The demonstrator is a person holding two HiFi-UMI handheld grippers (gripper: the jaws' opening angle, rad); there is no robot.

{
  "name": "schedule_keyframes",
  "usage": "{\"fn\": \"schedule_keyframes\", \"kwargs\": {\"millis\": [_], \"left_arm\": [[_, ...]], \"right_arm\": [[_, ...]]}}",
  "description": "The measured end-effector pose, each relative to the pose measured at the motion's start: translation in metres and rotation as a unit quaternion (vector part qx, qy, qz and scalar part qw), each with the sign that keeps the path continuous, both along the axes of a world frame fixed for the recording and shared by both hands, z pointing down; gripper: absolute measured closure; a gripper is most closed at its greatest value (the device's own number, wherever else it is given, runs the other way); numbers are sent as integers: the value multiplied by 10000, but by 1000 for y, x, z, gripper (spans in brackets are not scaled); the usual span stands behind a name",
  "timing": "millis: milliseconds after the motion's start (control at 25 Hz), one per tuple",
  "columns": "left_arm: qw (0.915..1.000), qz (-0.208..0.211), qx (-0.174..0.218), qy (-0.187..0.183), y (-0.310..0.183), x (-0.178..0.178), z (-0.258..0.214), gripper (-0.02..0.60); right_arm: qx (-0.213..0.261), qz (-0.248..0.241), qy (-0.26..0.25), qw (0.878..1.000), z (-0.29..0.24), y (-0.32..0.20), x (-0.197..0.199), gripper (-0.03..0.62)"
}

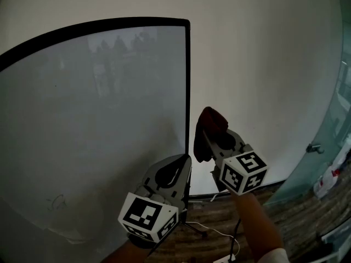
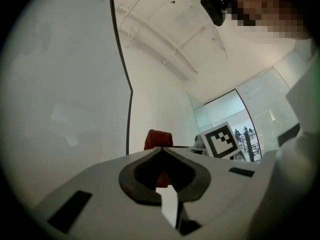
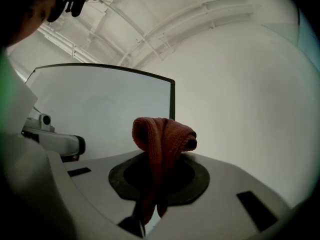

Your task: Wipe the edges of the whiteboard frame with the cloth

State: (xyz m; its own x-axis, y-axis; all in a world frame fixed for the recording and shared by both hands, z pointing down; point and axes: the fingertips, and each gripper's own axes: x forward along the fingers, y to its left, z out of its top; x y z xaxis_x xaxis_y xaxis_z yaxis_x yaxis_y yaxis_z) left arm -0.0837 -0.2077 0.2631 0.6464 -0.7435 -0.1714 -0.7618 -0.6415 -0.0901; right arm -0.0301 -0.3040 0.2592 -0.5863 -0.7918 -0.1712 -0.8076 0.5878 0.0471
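Observation:
A whiteboard [image 1: 98, 119] with a black frame [image 1: 187, 92] fills the left of the head view. My right gripper [image 1: 211, 138] is shut on a dark red cloth [image 1: 208, 127], which bunches above its tips just right of the frame's right edge, not clearly touching it. In the right gripper view the cloth [image 3: 162, 144] stands up from the closed jaws, with the frame's top right corner [image 3: 172, 91] behind. My left gripper [image 1: 184, 160] is shut and empty, its tips close to the frame's lower right edge. The left gripper view shows the frame [image 2: 127, 109] and the cloth [image 2: 159, 139] beyond.
A plain white wall [image 1: 263, 64] runs right of the board. A glass partition [image 1: 334, 108] stands at the far right. Below lie a wooden floor [image 1: 274, 201], a stand leg with cables [image 1: 200, 229], and a red-and-white object [image 1: 329, 177].

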Motion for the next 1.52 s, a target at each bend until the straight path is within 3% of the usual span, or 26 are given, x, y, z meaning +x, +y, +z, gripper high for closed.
{"fn": "schedule_keyframes", "kwargs": {"millis": [240,400,720,1120,1520], "left_arm": [[9999,100,96,54,48,-11,18,572],[9998,127,-162,0,77,-25,39,572],[9995,131,-191,-207,132,-53,85,572],[9988,-1,-497,22,143,-81,109,572],[9977,5,-675,19,145,-83,118,572]], "right_arm": [[-177,-13,-173,9997,27,70,-14,530],[-398,-204,-430,9981,43,112,-30,530],[-864,-592,-681,9922,95,184,-69,530],[-1028,-575,-641,9910,115,210,-94,531],[-1220,-484,-674,9891,132,218,-97,533]]}}
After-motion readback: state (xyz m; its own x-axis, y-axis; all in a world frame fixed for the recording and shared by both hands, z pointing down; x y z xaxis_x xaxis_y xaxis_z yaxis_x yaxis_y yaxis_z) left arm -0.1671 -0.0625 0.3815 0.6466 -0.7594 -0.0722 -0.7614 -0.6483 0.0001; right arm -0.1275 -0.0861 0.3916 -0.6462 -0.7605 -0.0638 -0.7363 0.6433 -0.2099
